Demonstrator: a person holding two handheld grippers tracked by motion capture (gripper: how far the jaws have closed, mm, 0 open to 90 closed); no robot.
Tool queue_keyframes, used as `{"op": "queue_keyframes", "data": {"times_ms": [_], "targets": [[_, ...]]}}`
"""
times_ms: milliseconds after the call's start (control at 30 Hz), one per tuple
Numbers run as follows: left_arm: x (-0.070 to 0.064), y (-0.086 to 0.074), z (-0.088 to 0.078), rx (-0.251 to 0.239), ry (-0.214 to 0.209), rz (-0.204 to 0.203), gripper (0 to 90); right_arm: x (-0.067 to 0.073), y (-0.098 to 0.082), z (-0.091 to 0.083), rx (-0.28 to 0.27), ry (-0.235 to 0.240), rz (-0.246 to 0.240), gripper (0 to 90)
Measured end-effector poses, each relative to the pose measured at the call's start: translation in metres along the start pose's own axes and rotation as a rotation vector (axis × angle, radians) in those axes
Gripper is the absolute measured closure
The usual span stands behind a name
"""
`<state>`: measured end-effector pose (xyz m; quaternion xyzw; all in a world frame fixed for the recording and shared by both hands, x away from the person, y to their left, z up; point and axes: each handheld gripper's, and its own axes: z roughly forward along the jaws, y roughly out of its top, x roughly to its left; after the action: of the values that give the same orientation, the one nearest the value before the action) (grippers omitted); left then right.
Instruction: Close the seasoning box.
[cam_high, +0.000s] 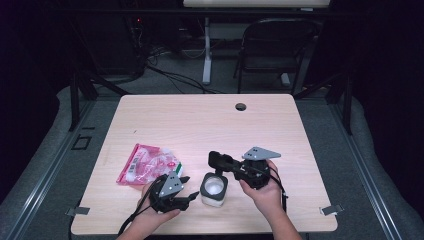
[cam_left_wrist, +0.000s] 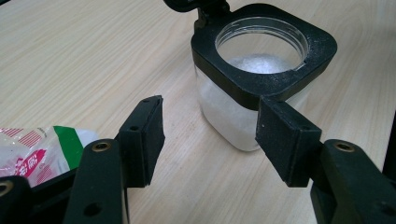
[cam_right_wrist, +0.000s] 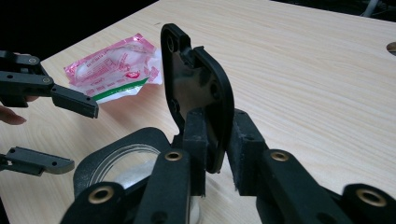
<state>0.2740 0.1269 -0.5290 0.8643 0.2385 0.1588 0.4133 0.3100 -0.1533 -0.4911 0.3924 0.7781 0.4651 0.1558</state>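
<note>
A clear square jar (cam_high: 214, 189) with a black collar (cam_left_wrist: 261, 84) holds white powder and stands near the table's front edge. Its hinged black lid (cam_right_wrist: 196, 88) stands upright, flipped open at the jar's far side (cam_high: 218, 159). My right gripper (cam_right_wrist: 218, 140) is shut on the lower part of that lid, one pad on each face, and comes in from the right (cam_high: 225, 164). My left gripper (cam_left_wrist: 212, 135) is open just left of the jar (cam_high: 190, 188), its jaws pointing at the jar and touching nothing.
A pink and white plastic packet (cam_high: 147, 164) with a green stripe lies left of the jar, behind my left hand. A cable hole (cam_high: 241, 106) sits near the table's far edge. A folding chair (cam_high: 272, 47) stands beyond the table.
</note>
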Motion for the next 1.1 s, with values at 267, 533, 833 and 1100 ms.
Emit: {"op": "queue_keyframes", "data": {"times_ms": [267,533,833,1100], "targets": [[-0.003,0.0,0.001,-0.003,-0.029,0.003,44.2,0.0,0.0,-0.001,0.006,0.007,-0.002,80.5],[-0.007,0.001,0.004,-0.002,-0.039,0.001,46.2,0.0,0.0,-0.002,0.009,0.004,-0.008,80.8],[-0.012,0.003,0.008,0.009,-0.08,0.01,52.1,0.005,0.001,-0.006,0.009,0.017,-0.024,77.5],[-0.013,0.005,0.01,0.017,-0.106,0.015,53.3,0.014,0.003,-0.01,0.017,0.051,-0.051,73.9]]}}
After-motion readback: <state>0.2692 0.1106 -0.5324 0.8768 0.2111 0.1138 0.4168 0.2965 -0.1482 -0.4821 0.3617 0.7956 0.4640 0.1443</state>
